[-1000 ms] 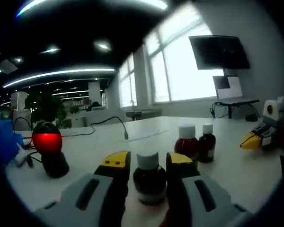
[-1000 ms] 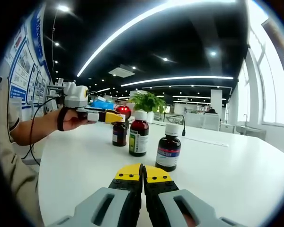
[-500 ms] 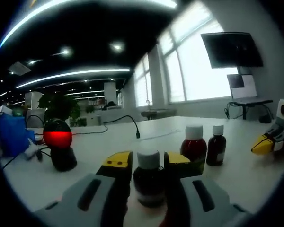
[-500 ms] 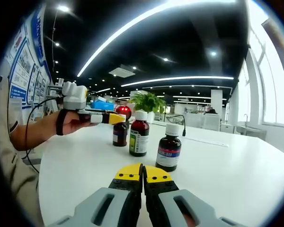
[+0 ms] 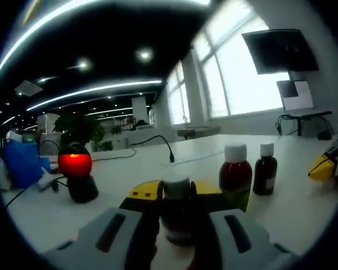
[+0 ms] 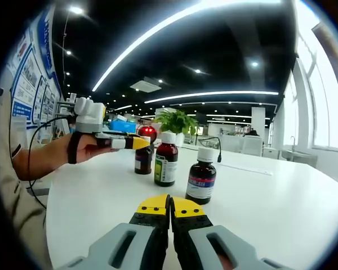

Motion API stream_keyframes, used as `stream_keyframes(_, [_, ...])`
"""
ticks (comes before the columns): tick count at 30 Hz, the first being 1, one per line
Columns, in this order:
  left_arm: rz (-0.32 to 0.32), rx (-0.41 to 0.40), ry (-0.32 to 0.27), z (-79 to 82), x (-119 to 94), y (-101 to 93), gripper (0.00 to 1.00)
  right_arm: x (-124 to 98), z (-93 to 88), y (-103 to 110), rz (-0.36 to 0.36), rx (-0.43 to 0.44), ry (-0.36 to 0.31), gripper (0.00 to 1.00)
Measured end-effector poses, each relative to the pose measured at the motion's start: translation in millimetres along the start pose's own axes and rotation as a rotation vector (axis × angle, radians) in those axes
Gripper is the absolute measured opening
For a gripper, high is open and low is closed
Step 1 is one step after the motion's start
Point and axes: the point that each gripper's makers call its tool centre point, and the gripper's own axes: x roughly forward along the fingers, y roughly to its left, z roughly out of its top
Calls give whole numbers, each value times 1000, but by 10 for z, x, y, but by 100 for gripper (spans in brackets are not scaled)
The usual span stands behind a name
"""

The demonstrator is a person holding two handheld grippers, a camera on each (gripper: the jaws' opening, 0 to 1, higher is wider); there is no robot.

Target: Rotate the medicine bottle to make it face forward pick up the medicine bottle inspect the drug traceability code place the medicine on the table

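Note:
A dark medicine bottle (image 5: 177, 209) with a white cap stands on the white table (image 5: 293, 214) between the jaws of my left gripper (image 5: 176, 194), which press against both its sides. In the right gripper view this same bottle (image 6: 142, 160) sits at the yellow tips of the left gripper (image 6: 136, 143), held by a person's hand (image 6: 81, 147). Beside it stand a red-brown bottle with a green label (image 6: 167, 160) and a dark bottle with a blue label (image 6: 200, 175). My right gripper (image 6: 170, 206) hovers low over the table, shut and holding nothing.
A black scanner with a glowing red window (image 5: 76, 176) stands on the table to the left, with cables and a blue bag (image 5: 23, 164) behind it. The two other bottles (image 5: 235, 175) stand to the right of the held one. The right gripper's yellow tip (image 5: 325, 165) shows at the far right.
The left gripper's jaws have closed in onto the bottle's sides. The left view has shifted a little; in the right gripper view the left gripper has edged rightward. The right gripper has stayed put.

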Motion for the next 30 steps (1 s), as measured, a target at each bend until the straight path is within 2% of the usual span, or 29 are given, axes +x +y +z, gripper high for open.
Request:
stream_keyframes(7, [-4,-23,1,-4,-8,24,12,-3,2,2,0,-2,-1,0])
stream_keyframes(18, [-62,-54,7,-9,-15,33,11,-5,4,4,-2,-4,-2,0])
stream_keyframes(30, [-138,-45,23,-16,-18,9,12,-3,-5,24,7,-8,3,0])
